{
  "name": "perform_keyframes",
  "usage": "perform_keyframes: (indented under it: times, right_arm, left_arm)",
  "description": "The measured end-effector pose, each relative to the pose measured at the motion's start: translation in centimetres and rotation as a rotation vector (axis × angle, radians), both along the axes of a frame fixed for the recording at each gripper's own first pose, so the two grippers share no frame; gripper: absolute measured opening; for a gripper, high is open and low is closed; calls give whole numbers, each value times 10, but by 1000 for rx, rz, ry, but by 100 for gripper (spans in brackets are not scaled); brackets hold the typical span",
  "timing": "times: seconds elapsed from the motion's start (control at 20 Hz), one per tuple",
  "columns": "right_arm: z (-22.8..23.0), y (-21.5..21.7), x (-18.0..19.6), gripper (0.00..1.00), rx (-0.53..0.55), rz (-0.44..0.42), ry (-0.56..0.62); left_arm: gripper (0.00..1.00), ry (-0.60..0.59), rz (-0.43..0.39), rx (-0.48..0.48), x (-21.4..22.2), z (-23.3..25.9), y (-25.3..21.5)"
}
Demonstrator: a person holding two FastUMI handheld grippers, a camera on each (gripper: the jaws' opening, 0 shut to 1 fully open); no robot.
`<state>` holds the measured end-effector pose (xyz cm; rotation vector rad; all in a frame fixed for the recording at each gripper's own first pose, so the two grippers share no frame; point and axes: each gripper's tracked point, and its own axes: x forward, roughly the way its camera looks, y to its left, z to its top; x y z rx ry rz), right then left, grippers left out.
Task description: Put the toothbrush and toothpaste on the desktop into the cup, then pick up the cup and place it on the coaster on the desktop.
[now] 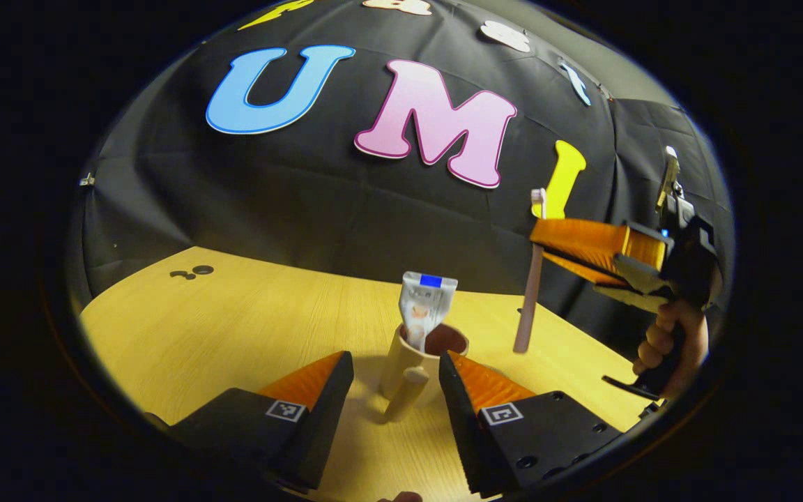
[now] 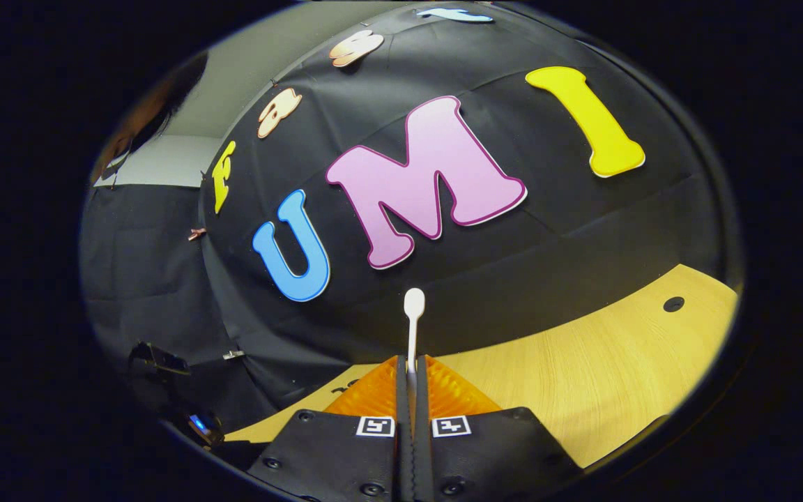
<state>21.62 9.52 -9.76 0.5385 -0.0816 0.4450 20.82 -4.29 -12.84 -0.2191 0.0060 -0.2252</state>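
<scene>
Counter [image 1: 234, 328]: pale wood grain, backed by a black cloth wall; small dark holes near its far left.

Cup [image 1: 421, 368]: cream, handled, upright on the counter between the fingers of the left tongs [image 1: 396, 390], which stand spread apart around it without pressing.

Toothpaste [image 1: 424, 307]: tube standing in the cup, crimped end up.

Toothbrush [image 1: 532, 272]: pinched upright in the right tongs [image 1: 548, 240], clenched on its handle, in the air to the right of the cup and above the counter; a hand [image 1: 673, 341] holds the grip.

Open counter lies left of the cup.
</scene>
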Motion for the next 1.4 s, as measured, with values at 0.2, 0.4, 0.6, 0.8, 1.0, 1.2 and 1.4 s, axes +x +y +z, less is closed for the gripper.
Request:
perform_keyframes:
  times: [0.2,0.4,0.6,0.8,1.0,1.2,1.4]
  right_arm:
    - [4,7,19,5,31,-6,-25]
    - [-11,16,36,5,25,-2,-20]
    - [-24,23,48,5,12,5,-17]
    - [-47,32,52,5,-32,18,15]
    - [-65,37,50,5,-78,22,45]
    - [-81,41,43,10,-119,42,77]
    - [-94,37,34,20,-132,48,125]
  left_arm:
    - [76,32,-9,1,-8,-13,-3]
    - [76,46,-13,6,-10,-20,-3]
    - [76,63,-13,4,-7,-25,-2]
    - [77,70,-6,2,-4,-28,-1]
    - [76,78,-9,6,-3,-31,-4]
    - [76,85,-4,7,-4,-32,-6]
    - [77,109,13,-1,-6,-33,-4]
